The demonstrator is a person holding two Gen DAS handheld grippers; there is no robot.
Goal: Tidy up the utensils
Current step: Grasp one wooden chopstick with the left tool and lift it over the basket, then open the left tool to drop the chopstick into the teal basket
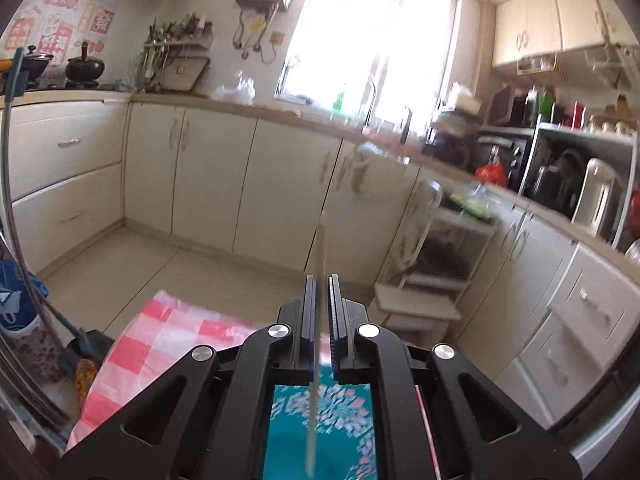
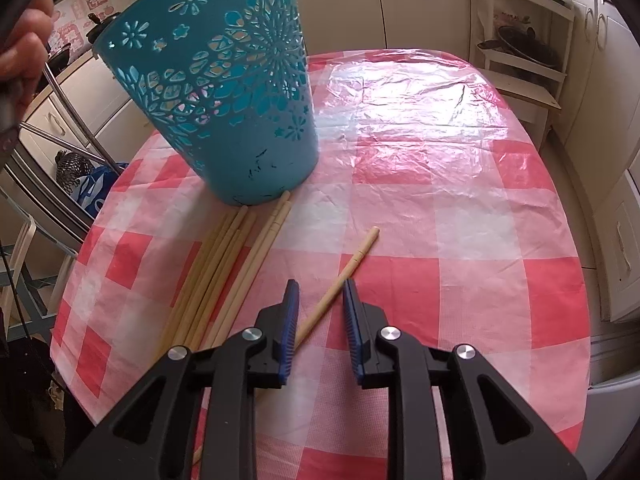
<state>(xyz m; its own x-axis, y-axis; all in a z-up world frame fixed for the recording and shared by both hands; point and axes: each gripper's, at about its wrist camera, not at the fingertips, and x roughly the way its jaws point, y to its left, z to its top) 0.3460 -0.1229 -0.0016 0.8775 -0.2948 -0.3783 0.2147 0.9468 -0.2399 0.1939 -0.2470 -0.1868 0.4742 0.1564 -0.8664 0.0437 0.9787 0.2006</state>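
Cream kitchen cabinets ring a table under a pink-and-white checked plastic cloth (image 2: 460, 208), and reading across it from the left, a teal cut-out bucket (image 2: 224, 92) stands at the far left part of the table, leaning in the fisheye view. At its foot a bundle of chopsticks (image 2: 216, 276) lies flat, long axes running from the bucket's base back toward the near edge. Just right of them a single chopstick (image 2: 348, 268) lies apart on the diagonal, thick end up and to the right, thin end passing between the fingers of the right gripper (image 2: 320, 300), whose jaws stand narrowly apart and not pressing it. That gripper looks the nearer one for this stick; I judge it needs only to close across the shaft. The left gripper (image 1: 322, 312) is clamped on one chopstick (image 1: 319, 256), which points forward over the teal bucket's patterned wall (image 1: 344, 404) below. Red wall stickers (image 1: 60, 28) behind the stove carry characters too blurred to read; no brand is legible anywhere.
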